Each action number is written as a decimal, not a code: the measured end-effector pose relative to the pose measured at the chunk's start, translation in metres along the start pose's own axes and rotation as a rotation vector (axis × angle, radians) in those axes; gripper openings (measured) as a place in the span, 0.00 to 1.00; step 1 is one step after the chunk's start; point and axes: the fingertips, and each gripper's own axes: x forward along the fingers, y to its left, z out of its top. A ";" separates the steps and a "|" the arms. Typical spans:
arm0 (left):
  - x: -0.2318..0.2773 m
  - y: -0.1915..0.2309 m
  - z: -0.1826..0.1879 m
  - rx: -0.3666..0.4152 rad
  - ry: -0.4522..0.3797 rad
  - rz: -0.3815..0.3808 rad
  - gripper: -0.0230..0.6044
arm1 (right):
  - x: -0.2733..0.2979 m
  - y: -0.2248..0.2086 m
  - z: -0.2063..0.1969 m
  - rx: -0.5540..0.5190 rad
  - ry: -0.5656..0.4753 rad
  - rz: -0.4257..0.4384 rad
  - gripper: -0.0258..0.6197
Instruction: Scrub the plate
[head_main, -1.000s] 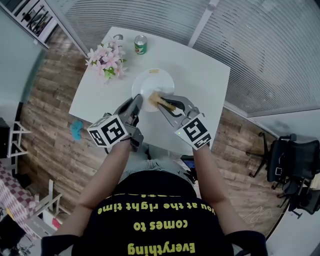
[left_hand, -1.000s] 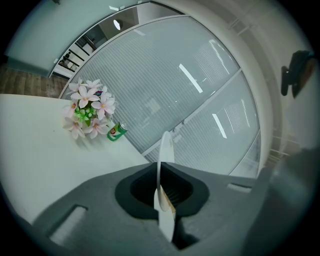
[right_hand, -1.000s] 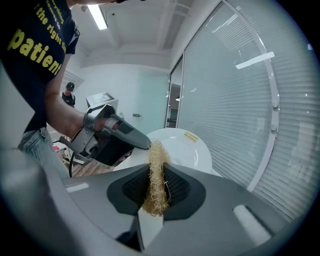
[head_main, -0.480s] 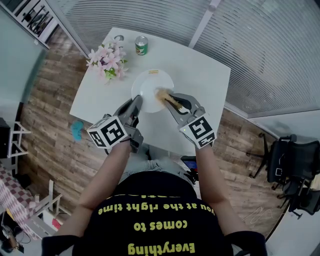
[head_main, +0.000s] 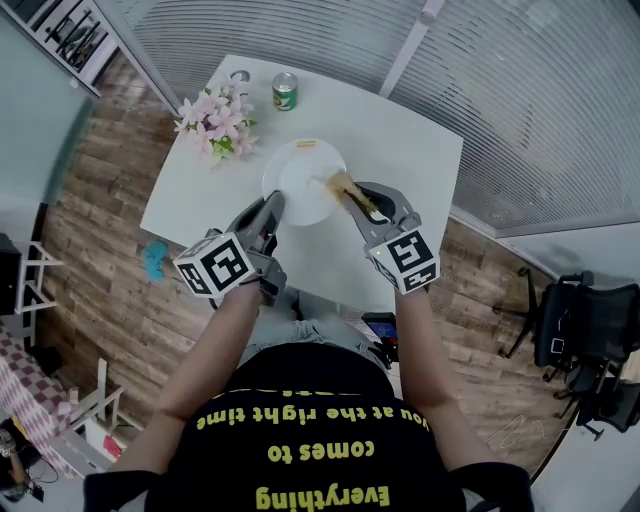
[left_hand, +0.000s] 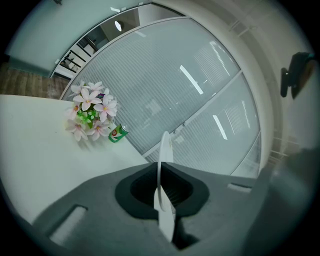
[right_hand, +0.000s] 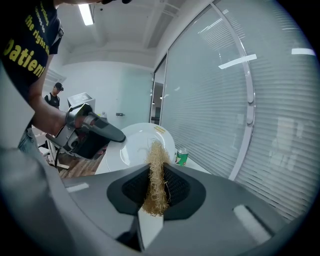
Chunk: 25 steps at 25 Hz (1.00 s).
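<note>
The white plate (head_main: 300, 172) is held up over the white table, and my left gripper (head_main: 274, 203) is shut on its near left rim. In the left gripper view the plate (left_hand: 165, 146) shows edge-on, clamped between the jaws. My right gripper (head_main: 358, 200) is shut on a tan fibrous scrubber (head_main: 343, 184) that rests at the plate's right side. In the right gripper view the scrubber (right_hand: 157, 172) stands out between the jaws, its tip in front of the plate's (right_hand: 135, 145) face. The left gripper (right_hand: 95, 131) grips the rim at that view's left.
A bunch of pink flowers (head_main: 213, 125) and a green can (head_main: 285, 90) stand at the far left of the table (head_main: 410, 150). On the wooden floor lie a blue object (head_main: 152, 260) at the left and a black chair (head_main: 580, 320) at the right.
My right gripper has carried the scrubber rightward and away from me across the plate, from its near middle to its right side. The left gripper and the plate have stayed still.
</note>
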 end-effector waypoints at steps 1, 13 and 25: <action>0.000 0.000 0.000 0.000 -0.001 -0.001 0.05 | -0.001 -0.002 0.000 0.002 0.000 -0.008 0.12; -0.003 -0.003 0.004 0.008 -0.019 -0.005 0.05 | -0.006 -0.003 -0.001 0.014 -0.003 -0.032 0.12; -0.004 -0.004 0.004 0.002 -0.029 -0.011 0.05 | 0.009 0.038 0.011 -0.034 -0.015 0.065 0.12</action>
